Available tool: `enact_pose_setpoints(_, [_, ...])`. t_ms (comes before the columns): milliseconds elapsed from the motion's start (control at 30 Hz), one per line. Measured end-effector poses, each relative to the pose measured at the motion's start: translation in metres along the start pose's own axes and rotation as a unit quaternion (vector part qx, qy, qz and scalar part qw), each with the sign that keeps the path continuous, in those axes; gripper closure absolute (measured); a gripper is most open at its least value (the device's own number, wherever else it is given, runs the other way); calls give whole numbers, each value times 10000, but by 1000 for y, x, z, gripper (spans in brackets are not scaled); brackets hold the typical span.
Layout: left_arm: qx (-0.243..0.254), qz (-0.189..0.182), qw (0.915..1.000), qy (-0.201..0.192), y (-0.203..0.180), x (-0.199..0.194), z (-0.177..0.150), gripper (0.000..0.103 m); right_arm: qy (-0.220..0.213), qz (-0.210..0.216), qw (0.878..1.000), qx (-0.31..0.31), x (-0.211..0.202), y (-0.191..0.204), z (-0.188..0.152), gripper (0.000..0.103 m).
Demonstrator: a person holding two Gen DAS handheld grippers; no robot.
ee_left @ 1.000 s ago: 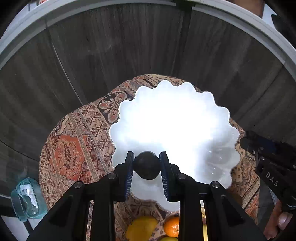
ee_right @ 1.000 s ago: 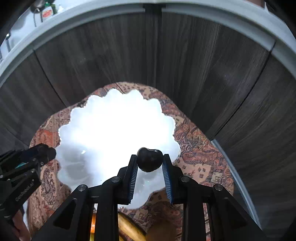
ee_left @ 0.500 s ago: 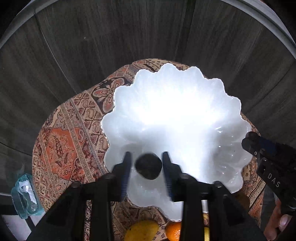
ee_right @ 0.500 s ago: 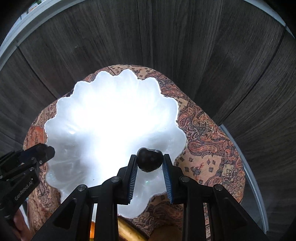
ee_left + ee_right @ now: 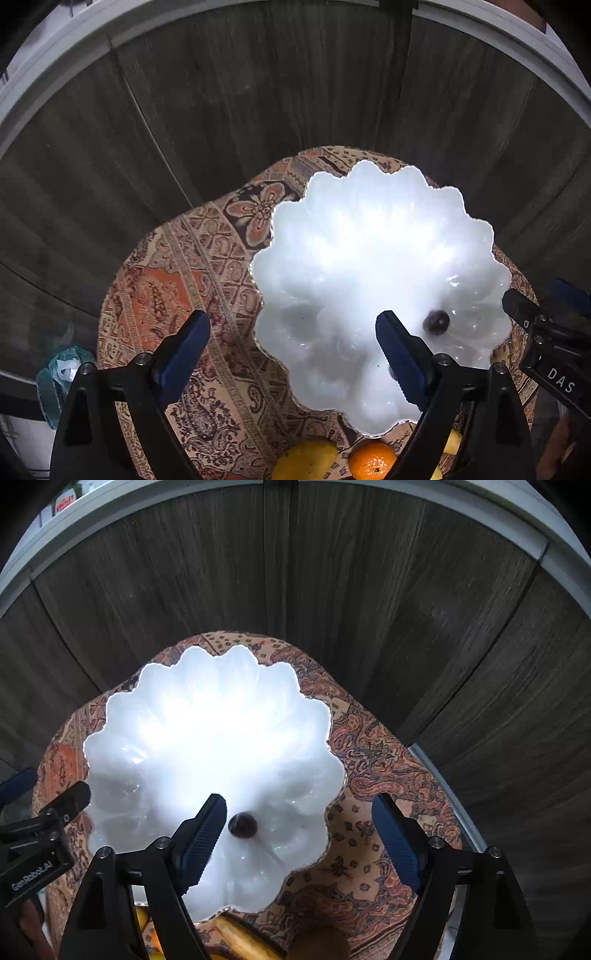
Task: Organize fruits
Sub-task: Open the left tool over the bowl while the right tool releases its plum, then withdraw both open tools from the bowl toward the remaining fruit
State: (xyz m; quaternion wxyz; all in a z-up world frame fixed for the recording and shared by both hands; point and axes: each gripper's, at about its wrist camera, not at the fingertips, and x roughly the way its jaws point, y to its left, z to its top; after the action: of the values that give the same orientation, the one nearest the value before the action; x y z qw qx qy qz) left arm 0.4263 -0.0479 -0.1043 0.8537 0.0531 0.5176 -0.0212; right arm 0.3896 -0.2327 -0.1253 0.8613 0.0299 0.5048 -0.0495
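Observation:
A white scalloped bowl (image 5: 369,236) (image 5: 207,716) stands on a round patterned cloth. One dark round fruit (image 5: 436,322) (image 5: 242,825) lies inside the bowl near its front. A second dark shape shows partly behind my left gripper's right finger (image 5: 400,363). My left gripper (image 5: 291,354) is open and empty, over the bowl's left rim. My right gripper (image 5: 299,838) is open and empty, over the bowl's right front rim.
A lemon (image 5: 306,459) and an orange (image 5: 372,459) lie on the cloth (image 5: 177,295) before the bowl. Yellow fruit (image 5: 240,941) and a brown fruit (image 5: 321,943) show at the bottom of the right wrist view. Dark wood panels stand behind. A teal bag (image 5: 59,373) lies left.
Both grippers opened and let go of their dark fruits, which dropped into the bowl. Both grippers drew back and apart slightly.

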Motion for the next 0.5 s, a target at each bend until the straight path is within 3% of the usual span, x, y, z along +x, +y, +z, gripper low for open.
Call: enact_pose_setpoints(500, [62, 51, 9993, -371, -1, -40, -18, 10, -472, -26, 9988, 104, -44, -3, -10, 20])
